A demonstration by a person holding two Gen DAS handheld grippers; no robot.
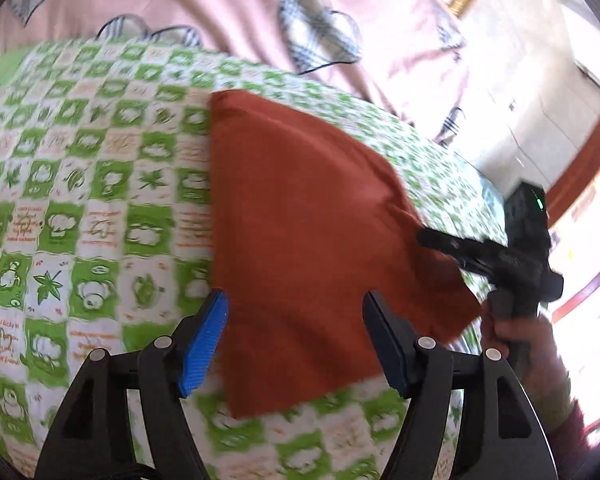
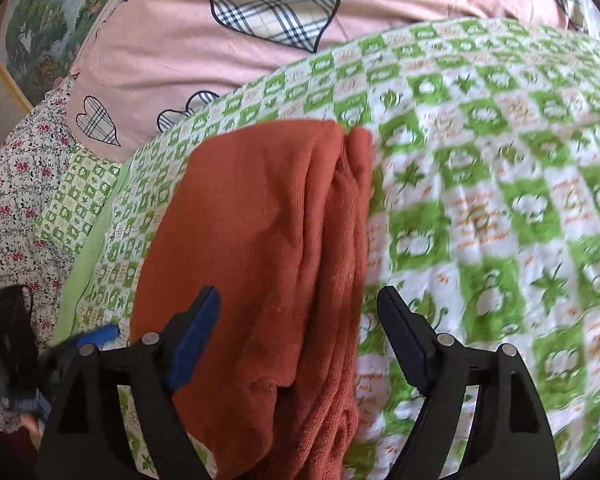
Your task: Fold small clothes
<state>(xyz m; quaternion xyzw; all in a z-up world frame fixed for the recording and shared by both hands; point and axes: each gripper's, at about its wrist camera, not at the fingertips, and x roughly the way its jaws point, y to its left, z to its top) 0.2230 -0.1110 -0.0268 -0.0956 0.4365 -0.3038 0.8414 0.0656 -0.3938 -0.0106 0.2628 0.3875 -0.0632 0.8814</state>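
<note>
Rust-red knit garment (image 2: 260, 248) lying folded lengthwise on green-and-white checked quilt (image 2: 480, 184) over the bed. Left gripper (image 1: 296, 336) and right gripper (image 2: 300, 332) both above it, fingers spread, pinching nothing. Fold apparently just laid. Next, probably: regrasp near end for cross fold, layers kept aligned.

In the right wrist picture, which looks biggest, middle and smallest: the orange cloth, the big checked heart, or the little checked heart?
1. The orange cloth looks biggest, though it lies nearest the camera, which inflates it.
2. The big checked heart.
3. The little checked heart.
</note>
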